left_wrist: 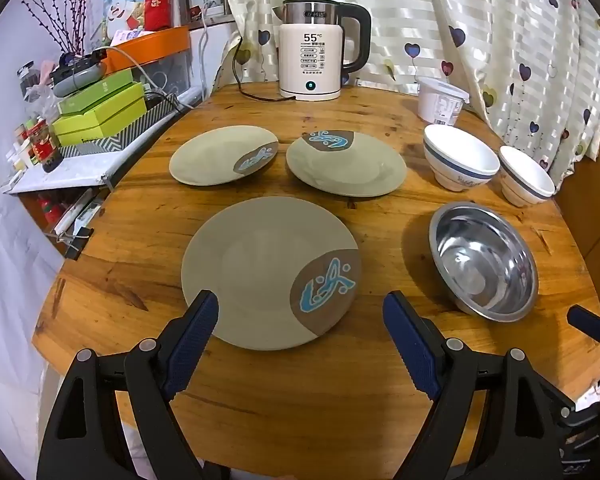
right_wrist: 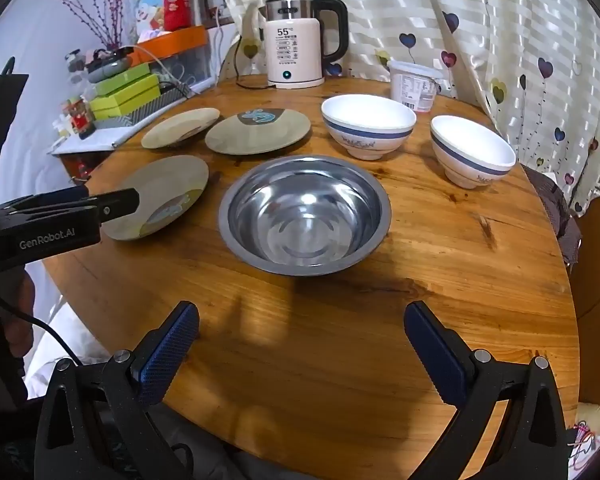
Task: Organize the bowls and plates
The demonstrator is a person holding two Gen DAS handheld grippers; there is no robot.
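Note:
Three grey-green plates with brown patches lie on the round wooden table: a near plate, a far-left plate and a far-right plate. A steel bowl sits to the right, with two white blue-banded bowls behind it. My left gripper hovers open over the near plate's front edge, holding nothing. In the right wrist view the steel bowl lies ahead of my open, empty right gripper. The white bowls stand beyond it, and the left gripper shows at the left edge.
A cream electric kettle with a cord stands at the table's back, and a white lidded tub at the back right. Green boxes and clutter fill a shelf on the left. A heart-patterned curtain hangs behind.

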